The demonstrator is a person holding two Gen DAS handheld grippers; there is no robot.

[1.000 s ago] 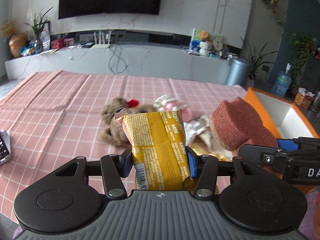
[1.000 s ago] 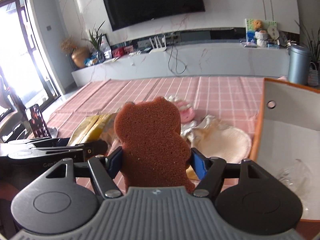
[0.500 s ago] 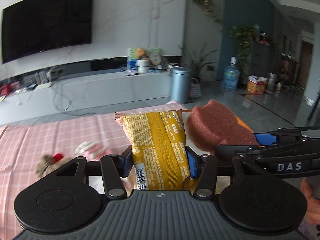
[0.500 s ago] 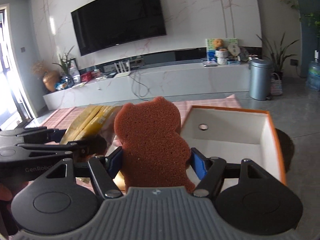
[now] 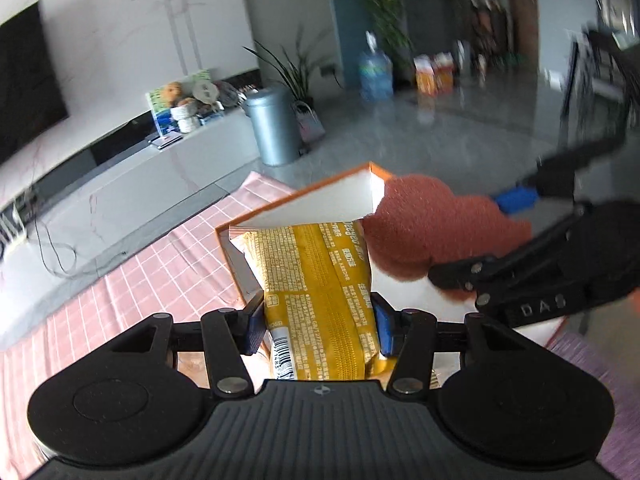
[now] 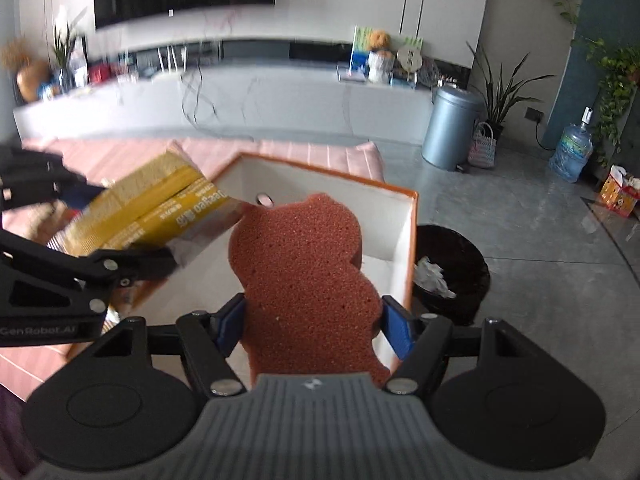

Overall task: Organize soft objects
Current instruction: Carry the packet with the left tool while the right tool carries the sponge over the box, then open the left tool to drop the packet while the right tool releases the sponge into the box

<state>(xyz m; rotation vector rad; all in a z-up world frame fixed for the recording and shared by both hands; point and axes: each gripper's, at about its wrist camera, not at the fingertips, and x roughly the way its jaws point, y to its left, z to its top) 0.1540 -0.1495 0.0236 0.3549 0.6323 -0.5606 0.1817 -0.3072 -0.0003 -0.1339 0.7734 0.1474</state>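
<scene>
- Left gripper [image 5: 320, 326]: fingers clamped on a yellow snack packet [image 5: 316, 284], blue pads pressing both long edges, packet upright, its top over the near wall of the orange-rimmed white box [image 5: 304, 210].
- Right gripper [image 6: 312, 326]: fingers clamped on a brown bear-shaped sponge [image 6: 304, 276], held above the box's open interior.
- Box sits at the edge of the table with the pink checked tablecloth [image 5: 152, 264].
- Packet and sponge side by side over the box, near each other; contact unclear.
- Black waste bin [image 6: 452, 268] on the floor just beyond the box.
</scene>
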